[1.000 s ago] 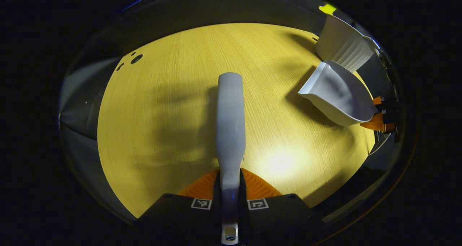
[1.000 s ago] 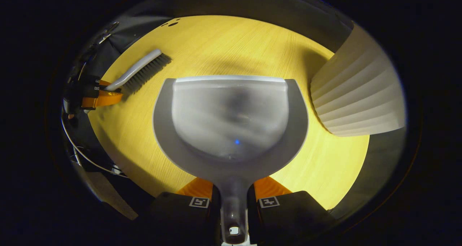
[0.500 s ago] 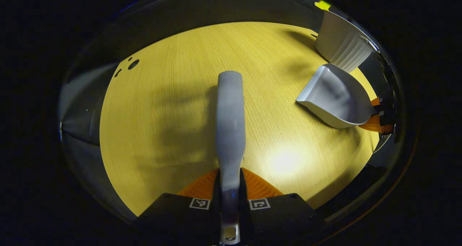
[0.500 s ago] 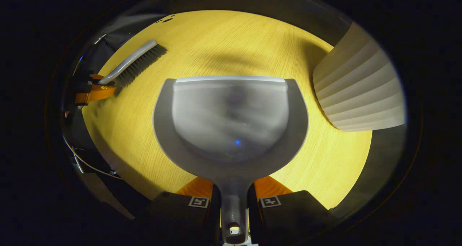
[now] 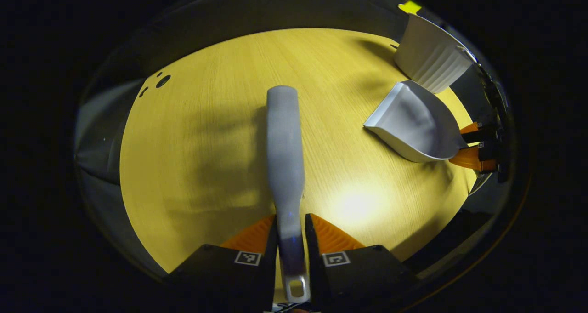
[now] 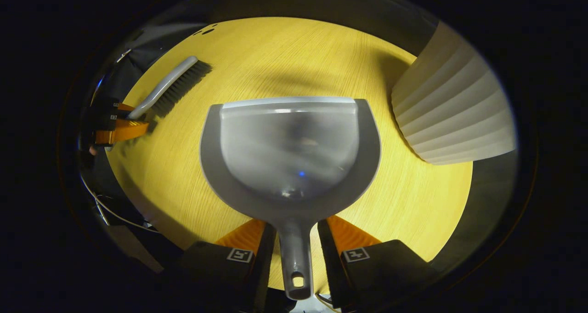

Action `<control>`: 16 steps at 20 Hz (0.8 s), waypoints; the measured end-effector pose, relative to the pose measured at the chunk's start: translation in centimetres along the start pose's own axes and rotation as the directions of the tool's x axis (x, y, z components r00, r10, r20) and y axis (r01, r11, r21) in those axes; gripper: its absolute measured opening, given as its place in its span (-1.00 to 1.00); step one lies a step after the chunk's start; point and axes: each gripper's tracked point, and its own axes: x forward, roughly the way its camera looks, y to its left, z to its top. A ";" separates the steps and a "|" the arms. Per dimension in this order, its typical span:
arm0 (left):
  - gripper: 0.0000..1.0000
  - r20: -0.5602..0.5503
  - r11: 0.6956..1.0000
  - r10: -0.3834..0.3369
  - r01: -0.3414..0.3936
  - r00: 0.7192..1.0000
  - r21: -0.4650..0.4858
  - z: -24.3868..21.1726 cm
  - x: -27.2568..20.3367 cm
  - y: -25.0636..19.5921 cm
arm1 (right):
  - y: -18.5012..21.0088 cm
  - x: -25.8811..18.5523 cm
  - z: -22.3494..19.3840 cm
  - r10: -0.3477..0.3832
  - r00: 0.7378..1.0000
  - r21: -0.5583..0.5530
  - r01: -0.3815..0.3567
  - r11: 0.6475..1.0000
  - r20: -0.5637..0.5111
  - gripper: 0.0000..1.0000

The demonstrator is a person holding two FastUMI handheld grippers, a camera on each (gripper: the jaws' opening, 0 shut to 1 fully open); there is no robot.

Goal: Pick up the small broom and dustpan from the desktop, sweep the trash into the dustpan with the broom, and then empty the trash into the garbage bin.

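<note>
Fingers of the left gripper [image 5: 290, 246] stand parted either side of the broom [image 5: 285, 166] handle, which lies flat on the desktop [image 5: 206, 133]; light, stiff plastic, best pinched low on the neck. Seen from the right gripper view, the right gripper [image 6: 296, 253] is likewise spread clear of the dustpan [image 6: 289, 152] handle, pan resting beside the garbage bin [image 6: 452, 115]; smooth, likely slippery.

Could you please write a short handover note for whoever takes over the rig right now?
Left gripper: fingers look slightly parted either side of the broom handle, no firm grip.
Right gripper: open, with gaps on both sides of the dustpan handle.
Broom and dustpan appear to rest on the desktop; the garbage bin stands right of the dustpan.
Done, apparently: the dustpan looks empty and I see no trash on the desktop. The bin's inside is hidden.
Left: probably just back both grippers away.
</note>
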 end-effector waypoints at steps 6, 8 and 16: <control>0.61 0.008 0.999 0.023 -0.023 1.000 0.039 0.4 -0.8 0.0 | 0.1 -0.7 -0.1 0.007 1.000 0.008 -0.007 1.000 0.011 0.79; 0.74 0.012 0.998 0.030 -0.030 0.999 0.053 0.4 -1.2 -0.1 | 0.2 -1.2 0.0 0.016 1.000 0.014 -0.016 1.000 0.021 0.84; 0.77 0.081 0.998 0.034 -0.038 0.996 0.043 2.3 -4.5 -0.8 | -0.2 -5.1 0.3 0.048 0.994 0.067 -0.055 0.996 0.101 0.85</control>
